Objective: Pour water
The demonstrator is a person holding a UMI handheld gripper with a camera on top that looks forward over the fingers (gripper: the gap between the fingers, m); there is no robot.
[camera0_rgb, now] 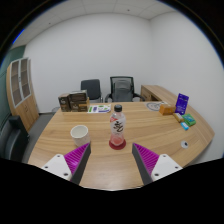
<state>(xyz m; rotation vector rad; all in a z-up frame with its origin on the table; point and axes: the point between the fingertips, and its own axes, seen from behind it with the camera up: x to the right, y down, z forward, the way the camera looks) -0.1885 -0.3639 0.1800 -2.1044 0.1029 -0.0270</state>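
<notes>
A clear plastic bottle [117,125] with a red-and-white label and a white cap stands upright on a wooden table [105,160], on a small red coaster. To its left sits a white bowl [79,131]. My gripper [111,160] hovers over the near part of the table, open, its two magenta pads [72,158] spread wide. The bottle stands beyond the fingertips, roughly centred between them, with nothing between the fingers.
Brown boxes [72,101] and papers [98,108] lie at the table's far side. A purple card [181,103] and small items [186,120] sit at the right. Two office chairs [121,88] stand behind the table, and a shelf [19,85] against the left wall.
</notes>
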